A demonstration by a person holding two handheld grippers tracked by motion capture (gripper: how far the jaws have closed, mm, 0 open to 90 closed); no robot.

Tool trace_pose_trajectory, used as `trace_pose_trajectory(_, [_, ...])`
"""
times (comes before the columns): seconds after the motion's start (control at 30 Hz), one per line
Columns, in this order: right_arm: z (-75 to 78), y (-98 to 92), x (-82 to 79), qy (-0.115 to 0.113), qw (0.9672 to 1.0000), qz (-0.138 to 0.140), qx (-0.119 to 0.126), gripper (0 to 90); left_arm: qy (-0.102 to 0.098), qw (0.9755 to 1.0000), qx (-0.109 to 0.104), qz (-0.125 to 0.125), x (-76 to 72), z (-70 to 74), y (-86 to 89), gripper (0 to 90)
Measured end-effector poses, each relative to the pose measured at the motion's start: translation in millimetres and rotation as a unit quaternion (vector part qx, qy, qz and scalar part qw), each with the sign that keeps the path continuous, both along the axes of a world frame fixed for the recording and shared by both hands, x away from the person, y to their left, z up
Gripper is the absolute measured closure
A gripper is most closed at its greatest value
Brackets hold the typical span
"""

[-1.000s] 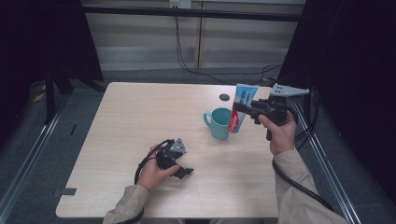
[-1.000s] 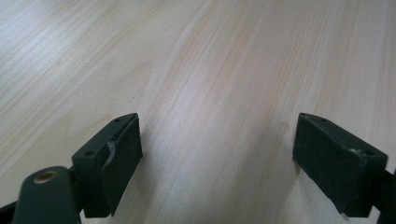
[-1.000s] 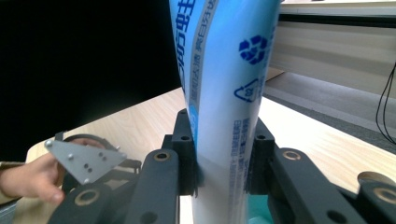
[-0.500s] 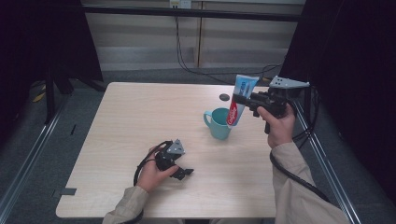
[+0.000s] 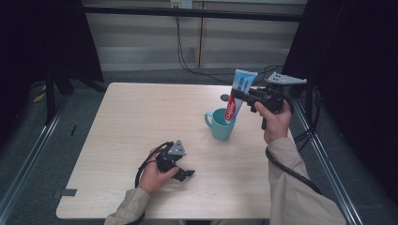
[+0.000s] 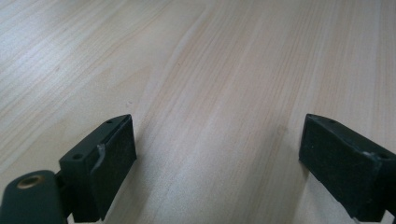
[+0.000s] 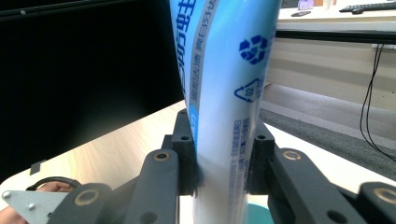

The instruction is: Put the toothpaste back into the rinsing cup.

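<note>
Taking the teal cup as landmark, largest first. Table: light wood, cup stands toward its far right part. Toothpaste tube: directly over the cup, long axis near upright with a slight lean, red cap end down at or just inside the rim (can't tell if it touches), flat crimped end up. Right gripper: just right of the cup and above it, pointing level, jaws pinching the tube across its mid-body; in the right gripper view both pads sit flat against the tube. Left gripper: well apart from the cup, near-left, resting on the table, jaws spread wide, have just been opening, nothing but bare wood between them. Small dark round item: just behind the cup.

Key relation: cup mouth lies straight below the tube's cap end, so the next move looks like a plain vertical drop. Right hand is nearer.
</note>
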State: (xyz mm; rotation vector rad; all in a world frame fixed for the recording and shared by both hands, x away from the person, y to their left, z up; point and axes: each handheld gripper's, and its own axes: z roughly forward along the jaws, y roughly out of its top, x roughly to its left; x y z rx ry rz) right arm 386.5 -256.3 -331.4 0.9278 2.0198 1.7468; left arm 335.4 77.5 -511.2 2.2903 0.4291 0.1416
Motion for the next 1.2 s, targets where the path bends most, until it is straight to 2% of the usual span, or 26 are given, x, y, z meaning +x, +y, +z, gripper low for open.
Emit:
trace_pose_trajectory(0.43, [2.1, -0.4, 11.5, -0.007, 0.9997, -0.021, -0.005, 71.1, -0.001, 1.0000, 0.002, -0.003, 0.2, 0.0, 0.0, 9.8])
trace_pose_trajectory(0.83, [-7.1, 0.0, 18.8, -0.009, 0.9991, -0.040, -0.008, 71.1, -0.001, 1.0000, 0.002, -0.002, 0.2, 0.1, 0.0, 9.7])
trace_pose_trajectory(1.2, [-16.1, 1.7, 23.9, -0.006, 0.9991, -0.041, -0.012, 71.0, -0.001, 1.0000, 0.002, -0.002, 0.2, 0.1, 0.0, 9.7])
